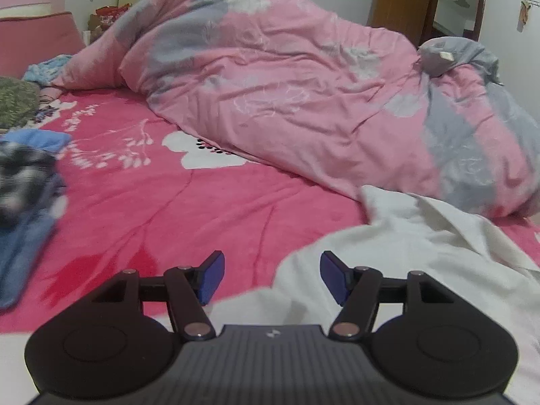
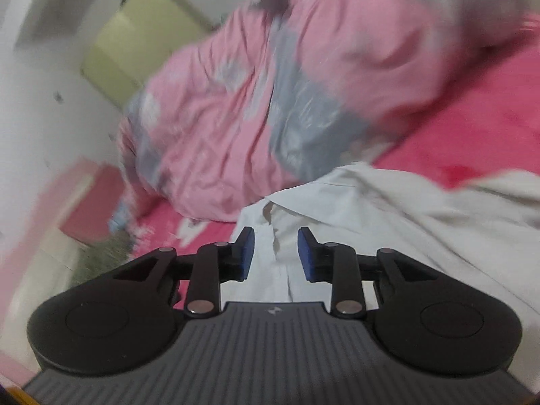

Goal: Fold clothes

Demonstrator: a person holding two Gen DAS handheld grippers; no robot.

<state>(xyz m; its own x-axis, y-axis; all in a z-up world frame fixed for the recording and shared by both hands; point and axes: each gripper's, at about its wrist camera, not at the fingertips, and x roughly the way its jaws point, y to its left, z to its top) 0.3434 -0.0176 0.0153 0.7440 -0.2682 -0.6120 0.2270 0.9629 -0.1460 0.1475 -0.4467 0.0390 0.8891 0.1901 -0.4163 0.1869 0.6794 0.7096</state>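
A white collared shirt (image 1: 422, 249) lies rumpled on the pink bedspread (image 1: 202, 209), spreading from the right side toward the near edge. My left gripper (image 1: 271, 278) hovers above the shirt's left edge, open wide, with nothing pinched between its blue pads (image 1: 211, 278). In the blurred, tilted right wrist view the same shirt (image 2: 388, 209) shows its collar and button placket. My right gripper (image 2: 275, 253) is over the placket, open by a narrow gap; the cloth lies below the pads (image 2: 305, 256), not pressed by them.
A big pink and grey quilt (image 1: 287, 77) is heaped across the far half of the bed. Blue and checked clothes (image 1: 23, 182) are piled at the left edge, a green knit item (image 1: 15, 101) behind them. A wooden cabinet (image 1: 401, 0) stands by the far wall.
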